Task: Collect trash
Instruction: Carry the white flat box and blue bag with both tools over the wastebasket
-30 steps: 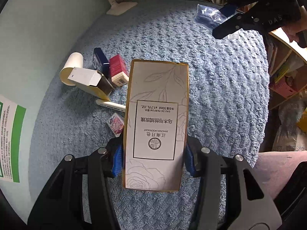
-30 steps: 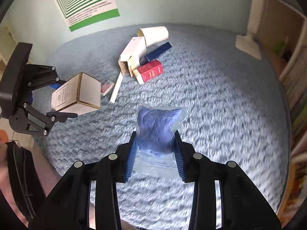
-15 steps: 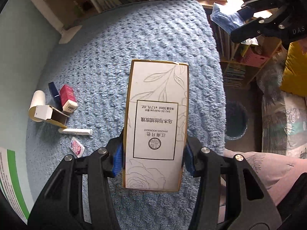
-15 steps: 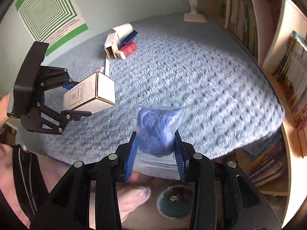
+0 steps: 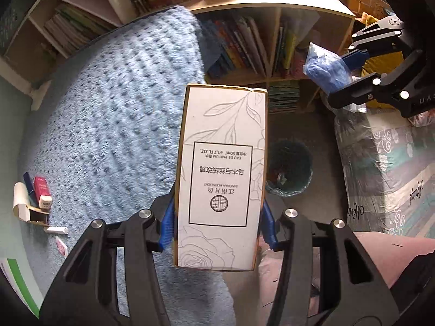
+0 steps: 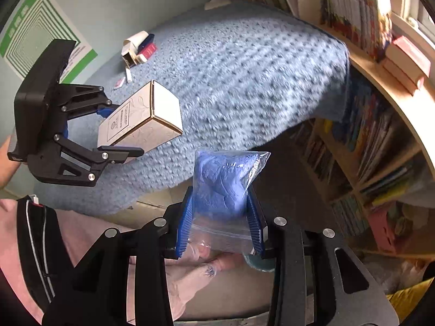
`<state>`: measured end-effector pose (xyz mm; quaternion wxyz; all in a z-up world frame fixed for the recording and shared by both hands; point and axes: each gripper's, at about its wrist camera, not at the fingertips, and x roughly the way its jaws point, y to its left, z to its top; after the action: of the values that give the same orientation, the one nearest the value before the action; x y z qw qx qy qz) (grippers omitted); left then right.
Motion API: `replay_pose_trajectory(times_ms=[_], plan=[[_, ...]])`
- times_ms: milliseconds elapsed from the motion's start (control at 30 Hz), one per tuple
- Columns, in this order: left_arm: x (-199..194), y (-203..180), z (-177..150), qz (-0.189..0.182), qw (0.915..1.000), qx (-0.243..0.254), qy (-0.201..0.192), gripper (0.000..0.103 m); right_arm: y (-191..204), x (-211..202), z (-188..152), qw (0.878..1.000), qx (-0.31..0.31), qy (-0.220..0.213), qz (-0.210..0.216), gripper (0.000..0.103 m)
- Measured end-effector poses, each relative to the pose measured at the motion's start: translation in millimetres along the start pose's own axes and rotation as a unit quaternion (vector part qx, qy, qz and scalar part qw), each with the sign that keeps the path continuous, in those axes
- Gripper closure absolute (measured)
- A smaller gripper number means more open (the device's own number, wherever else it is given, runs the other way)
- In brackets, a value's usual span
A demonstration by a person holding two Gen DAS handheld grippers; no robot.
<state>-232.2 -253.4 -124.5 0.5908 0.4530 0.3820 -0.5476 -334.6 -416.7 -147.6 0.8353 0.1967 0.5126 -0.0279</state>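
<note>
The perfume box [image 5: 221, 174] hides the near side of the dark bin [image 5: 289, 171], whose contents are too dim to tell. The blue blanket [image 6: 231, 81] is smeared by blur. Labels on the small boxes [image 5: 35, 198] are unreadable.

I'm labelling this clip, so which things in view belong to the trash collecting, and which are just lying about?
Part of the job:
- perfume box in the left tongs
- bag of blue material in the right tongs
- trash bin on the floor
- small boxes and paper cup on the blue blanket

Just lying about:
- bookshelf
- green poster
</note>
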Motion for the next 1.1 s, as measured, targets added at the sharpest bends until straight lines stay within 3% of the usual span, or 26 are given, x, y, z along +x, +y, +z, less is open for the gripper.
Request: replay_pose_trajectory(times_ms=[233,500,800,1100], plan=[[30,-62,20,-0.043,0.9980,0.035,0.031,0.055,-37,-2,-65,0.997,0.070,0.008,-0.007,0.066],[84,-124,29,-0.059,0.9908,0.088,0.085,0.055,-67,16,-126,0.988,0.150,0.027,-0.017,0.066],[153,-166,35,-0.075,0.9773,0.130,0.149,0.056,-98,63,-179,0.974,0.222,0.053,0.000,0.065],[220,-182,40,-0.082,0.9641,0.151,0.202,0.055,-126,105,-204,0.963,0.261,0.055,0.024,0.063]])
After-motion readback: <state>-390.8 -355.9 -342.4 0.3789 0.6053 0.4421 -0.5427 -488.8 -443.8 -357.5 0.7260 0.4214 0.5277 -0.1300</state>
